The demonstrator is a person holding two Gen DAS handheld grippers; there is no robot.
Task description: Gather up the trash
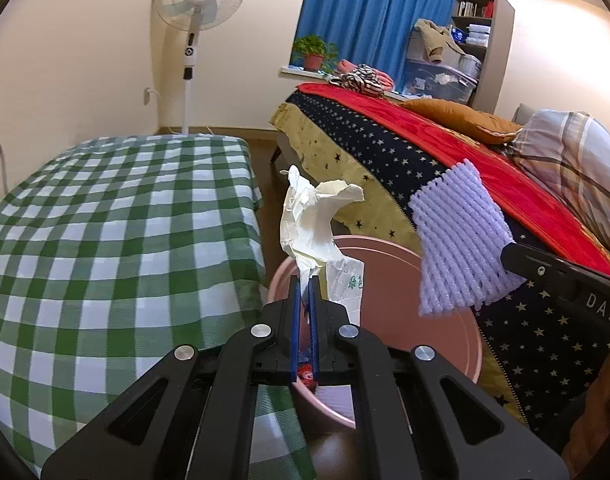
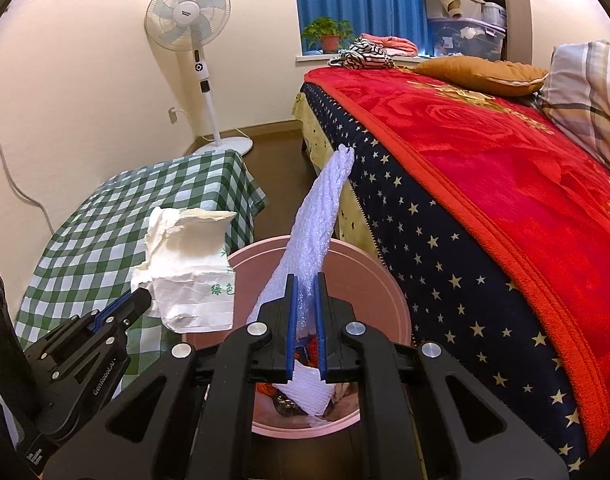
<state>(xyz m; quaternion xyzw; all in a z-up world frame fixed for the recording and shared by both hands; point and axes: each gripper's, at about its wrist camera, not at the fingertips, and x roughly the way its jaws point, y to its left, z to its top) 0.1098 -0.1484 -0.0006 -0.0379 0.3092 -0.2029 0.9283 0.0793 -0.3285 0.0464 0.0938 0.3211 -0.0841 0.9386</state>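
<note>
Left claw [image 1: 304,285] pinches crumpled paper [image 1: 313,220] above pink bin [image 1: 445,344]

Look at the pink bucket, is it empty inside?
No. In the right wrist view the pink bucket already holds colourful scraps, red and orange, at its bottom under the white foam net.

Cream walls [image 1: 85,40] close the room ahead of the fingers. A white pedestal fan [image 2: 187,12] stands far beyond the fingertips, left of them, on a dark brown floor [image 2: 281,144]. A green-checked cloth [image 1: 117,220] covers what seems a low table to the fingers' left. To their right runs a bed [image 2: 485,152] with a red blanket, star-patterned cover and pillows. Blue curtains [image 1: 369,16] hang beyond it, a potted plant [image 2: 329,34] on the sill.
</note>
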